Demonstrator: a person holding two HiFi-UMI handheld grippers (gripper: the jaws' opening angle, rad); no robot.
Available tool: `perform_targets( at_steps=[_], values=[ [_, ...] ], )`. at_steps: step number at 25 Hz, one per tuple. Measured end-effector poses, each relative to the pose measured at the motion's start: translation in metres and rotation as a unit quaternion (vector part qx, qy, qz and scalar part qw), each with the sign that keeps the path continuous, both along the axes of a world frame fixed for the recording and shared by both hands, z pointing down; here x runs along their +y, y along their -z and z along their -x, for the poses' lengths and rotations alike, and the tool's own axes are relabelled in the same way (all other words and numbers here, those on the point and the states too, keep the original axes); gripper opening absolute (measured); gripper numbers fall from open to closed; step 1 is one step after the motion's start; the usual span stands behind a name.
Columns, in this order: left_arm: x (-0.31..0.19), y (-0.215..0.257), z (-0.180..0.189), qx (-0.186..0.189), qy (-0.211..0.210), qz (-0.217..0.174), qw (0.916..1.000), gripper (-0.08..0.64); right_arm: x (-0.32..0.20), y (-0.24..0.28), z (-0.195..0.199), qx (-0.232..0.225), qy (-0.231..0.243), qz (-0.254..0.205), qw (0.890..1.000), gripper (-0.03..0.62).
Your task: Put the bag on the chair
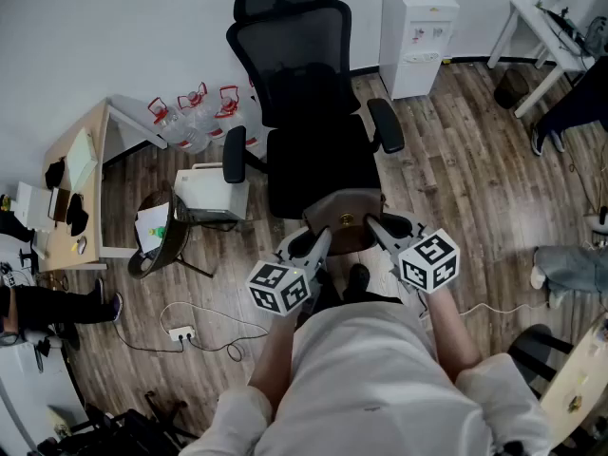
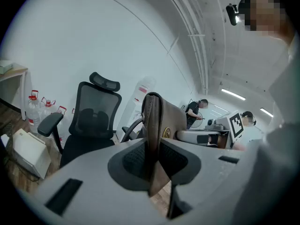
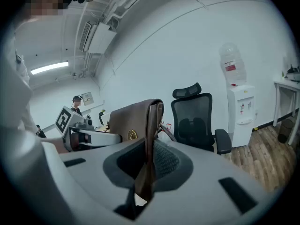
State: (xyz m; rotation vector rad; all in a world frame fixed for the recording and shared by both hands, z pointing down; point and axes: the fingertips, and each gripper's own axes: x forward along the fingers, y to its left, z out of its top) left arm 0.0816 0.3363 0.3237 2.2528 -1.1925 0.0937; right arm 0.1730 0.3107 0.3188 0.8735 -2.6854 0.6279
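1. Wood-plank flooring (image 1: 475, 160) fills a white-walled office; a black mesh office chair (image 1: 302, 103) stands straight ahead of both grippers, its seat turned toward them.
2. The left gripper (image 1: 321, 238) is nearly closed, its pads clamped on the left edge of a brown leather bag (image 1: 344, 218); only the leather's thickness keeps the jaws apart.
3. The right gripper (image 1: 377, 226) is pinched the same way on the bag's right edge.
4. The bag hangs upright between the two grippers' tips, at the seat's front edge; a round gold emblem (image 3: 133, 135) shows on its face; whether it touches the seat cannot be told.
5. A water dispenser (image 1: 416, 36) stands far ahead, right of the right gripper; water bottles (image 1: 195, 112) and a white box (image 1: 214, 190) sit ahead, left of the left gripper.
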Motion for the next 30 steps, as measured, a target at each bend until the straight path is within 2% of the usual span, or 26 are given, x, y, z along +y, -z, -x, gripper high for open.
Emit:
perform_targets(
  at_steps=[11, 16, 21, 30],
  values=[
    [0.012, -0.008, 0.000, -0.007, -0.001, 0.007, 1.0000, 0.058, 0.013, -0.007, 0.001, -0.002, 0.017, 0.000, 1.000, 0.037],
    [0.013, -0.010, 0.004, -0.011, 0.003, 0.010, 0.9999, 0.058, 0.014, -0.010, 0.004, -0.003, 0.019, -0.016, 1.000, 0.055],
    [0.012, -0.012, 0.007, -0.020, 0.000, 0.015, 0.9997, 0.058, 0.014, -0.017, 0.006, -0.005, 0.016, 0.001, 1.000, 0.064],
    [-0.003, -0.019, 0.016, -0.009, -0.007, 0.027, 0.9996, 0.060, -0.003, -0.023, 0.016, 0.009, 0.009, 0.013, 1.000, 0.072]
  ],
)
